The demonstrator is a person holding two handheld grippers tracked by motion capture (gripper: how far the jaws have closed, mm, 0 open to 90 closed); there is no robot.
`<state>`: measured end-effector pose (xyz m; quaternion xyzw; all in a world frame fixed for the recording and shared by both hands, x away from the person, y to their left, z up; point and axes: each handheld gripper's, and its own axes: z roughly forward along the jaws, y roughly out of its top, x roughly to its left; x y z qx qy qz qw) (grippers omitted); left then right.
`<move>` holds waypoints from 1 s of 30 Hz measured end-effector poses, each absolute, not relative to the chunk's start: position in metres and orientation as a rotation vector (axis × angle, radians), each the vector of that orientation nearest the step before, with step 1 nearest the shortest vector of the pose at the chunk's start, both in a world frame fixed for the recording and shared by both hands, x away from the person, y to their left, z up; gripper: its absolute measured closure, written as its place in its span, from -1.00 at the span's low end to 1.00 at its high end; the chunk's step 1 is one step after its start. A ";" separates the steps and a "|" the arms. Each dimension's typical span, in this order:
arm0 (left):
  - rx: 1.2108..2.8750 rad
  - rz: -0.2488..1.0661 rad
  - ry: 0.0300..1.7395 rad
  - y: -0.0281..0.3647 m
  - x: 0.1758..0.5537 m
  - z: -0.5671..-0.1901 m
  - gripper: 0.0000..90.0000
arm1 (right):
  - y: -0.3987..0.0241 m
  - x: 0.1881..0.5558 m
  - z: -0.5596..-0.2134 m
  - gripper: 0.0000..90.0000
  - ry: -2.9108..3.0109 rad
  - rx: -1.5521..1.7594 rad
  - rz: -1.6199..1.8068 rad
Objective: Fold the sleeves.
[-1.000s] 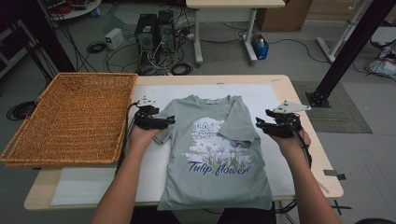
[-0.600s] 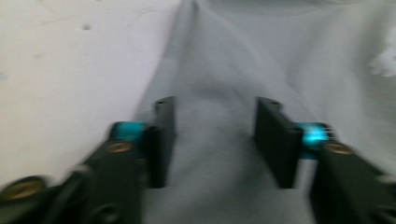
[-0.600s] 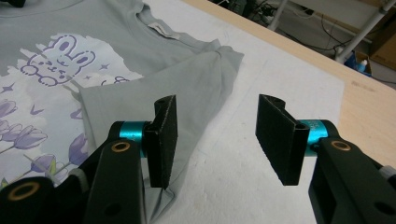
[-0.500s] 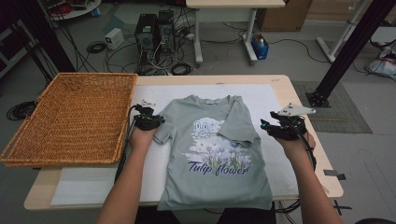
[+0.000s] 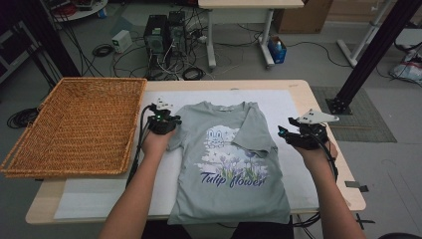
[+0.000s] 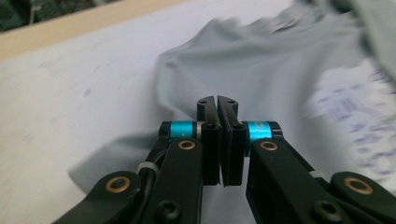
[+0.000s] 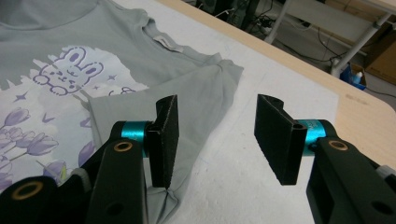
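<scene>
A grey-green t-shirt (image 5: 229,169) with a bunny and "Tulip flower" print lies flat on a white mat. Its right sleeve (image 5: 254,132) is folded in over the chest. My left gripper (image 5: 166,122) is at the shirt's left sleeve. In the left gripper view its jaws have just been closing and now stand together (image 6: 217,100), with creases of the sleeve cloth (image 6: 187,79) running into the tips. My right gripper (image 5: 283,133) hovers beside the shirt's right edge. Its pads stand apart (image 7: 217,116) with nothing between them, next to the folded sleeve (image 7: 140,100).
A large wicker basket (image 5: 74,124) sits on the table's left part. The white mat (image 5: 99,199) covers most of the wooden table (image 5: 326,164). Cables, computer towers and a desk stand on the floor behind.
The left gripper's jaws have gone from wide apart to shut at the left sleeve, and that hand has shifted slightly. The right gripper has stayed where it was.
</scene>
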<state>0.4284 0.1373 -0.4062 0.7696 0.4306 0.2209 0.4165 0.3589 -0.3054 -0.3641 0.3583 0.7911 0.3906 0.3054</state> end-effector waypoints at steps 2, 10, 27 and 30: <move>1.949 0.536 1.034 0.122 0.425 -0.401 0.95 | -0.305 0.357 -0.362 0.13 2.089 0.955 1.039; 2.050 0.458 0.881 0.064 0.406 -0.411 0.76 | -0.304 0.355 -0.360 0.13 2.082 0.942 1.054; 1.979 0.360 1.015 0.109 0.418 -0.430 0.08 | -0.304 0.352 -0.359 0.13 2.077 0.952 1.038; 1.970 0.364 0.979 0.102 0.412 -0.429 0.34 | -0.304 0.350 -0.359 0.13 2.078 0.949 1.028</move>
